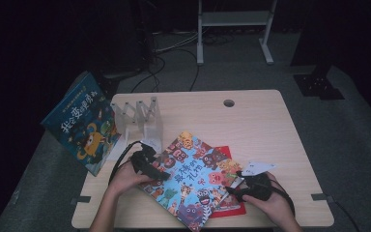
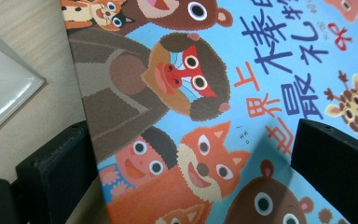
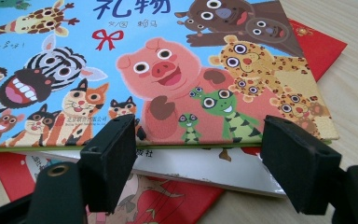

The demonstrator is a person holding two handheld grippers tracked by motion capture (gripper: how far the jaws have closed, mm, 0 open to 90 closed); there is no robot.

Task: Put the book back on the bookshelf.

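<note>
Lying askew near the front edge of the table (image 1: 270, 121), a blue animal picture book (image 1: 193, 179) rests on top of a red book (image 1: 228, 205), whose cover pokes out beyond it toward the front right corner. The left gripper (image 1: 160, 173) meets the blue book's left edge; in the left gripper view its jaws stand spread wide, one on the bare wood beside the cover, the other over the printed animals, and the pads press on nothing. The right gripper (image 1: 233, 189) sits at the book's right edge near the front. In the right gripper view its jaws are apart, pointing at the edge of the blue cover where a white page layer and the red book show beneath; nothing is pinched between them. A clear rack (image 1: 140, 118) stands upright toward the table's left edge, behind the left hand (image 1: 125, 179). Another blue book (image 1: 79, 123) leans tilted just off that left edge.
</note>
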